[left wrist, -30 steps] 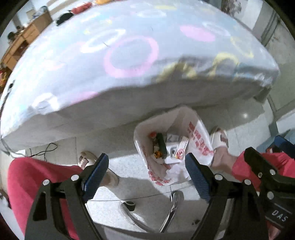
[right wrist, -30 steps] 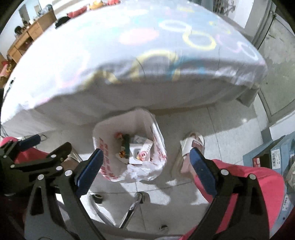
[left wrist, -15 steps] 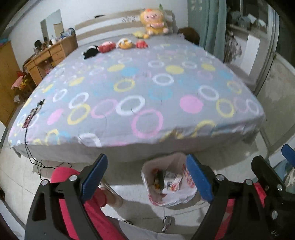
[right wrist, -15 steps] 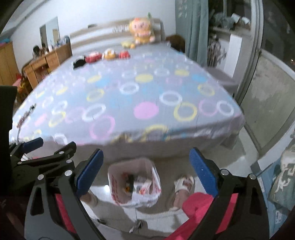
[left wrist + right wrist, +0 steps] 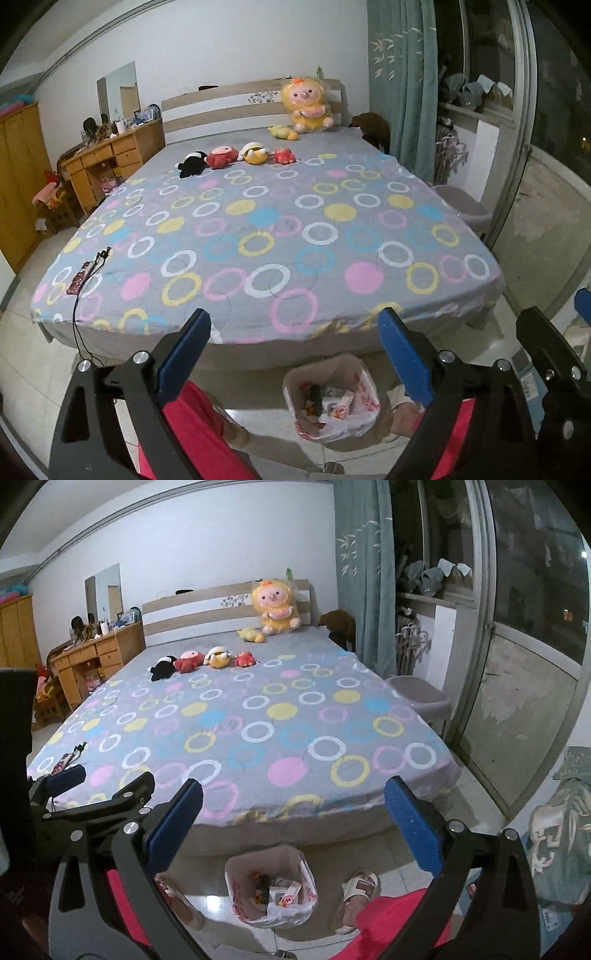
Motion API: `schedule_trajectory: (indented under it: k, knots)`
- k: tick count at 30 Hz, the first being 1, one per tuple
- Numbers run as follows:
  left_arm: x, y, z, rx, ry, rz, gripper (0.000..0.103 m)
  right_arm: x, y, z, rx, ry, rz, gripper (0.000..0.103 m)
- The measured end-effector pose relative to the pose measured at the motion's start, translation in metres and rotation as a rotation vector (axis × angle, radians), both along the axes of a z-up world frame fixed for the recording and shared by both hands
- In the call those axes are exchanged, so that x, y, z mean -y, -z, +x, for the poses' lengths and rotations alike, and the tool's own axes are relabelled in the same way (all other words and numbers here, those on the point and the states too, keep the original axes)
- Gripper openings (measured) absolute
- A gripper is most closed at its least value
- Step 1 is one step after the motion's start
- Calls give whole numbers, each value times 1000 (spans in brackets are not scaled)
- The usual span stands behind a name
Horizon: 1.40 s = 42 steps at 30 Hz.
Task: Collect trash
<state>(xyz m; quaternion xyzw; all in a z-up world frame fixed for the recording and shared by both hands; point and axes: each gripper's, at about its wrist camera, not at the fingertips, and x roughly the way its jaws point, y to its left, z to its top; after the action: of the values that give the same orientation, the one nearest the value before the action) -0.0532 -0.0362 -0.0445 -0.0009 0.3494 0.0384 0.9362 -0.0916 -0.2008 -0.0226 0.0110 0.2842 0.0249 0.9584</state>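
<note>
Both grippers lifted off the trash bag [image 5: 330, 402]; view now takes in the whole bed [image 5: 266, 236]. Bag sits open on floor at bed foot, wrappers inside, between person's sandaled feet. Left gripper [image 5: 295, 354] and right gripper [image 5: 293, 825] jaws opening wide, nothing between them.

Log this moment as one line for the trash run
left gripper: opening, empty | right gripper: opening, empty | trash bag: on floor by bed, holds wrappers
</note>
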Motion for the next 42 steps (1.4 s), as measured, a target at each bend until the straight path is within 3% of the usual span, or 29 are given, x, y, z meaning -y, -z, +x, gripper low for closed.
schedule_trajectory:
  k: [23,42]
  knots:
    - [-1,-22,-18,26,-7,14,94,-2,-28,-28,41,32,-28,96]
    - [-2,-28,-22,25,-18,9,94,-3,-33,-32,53,32,-30,96]
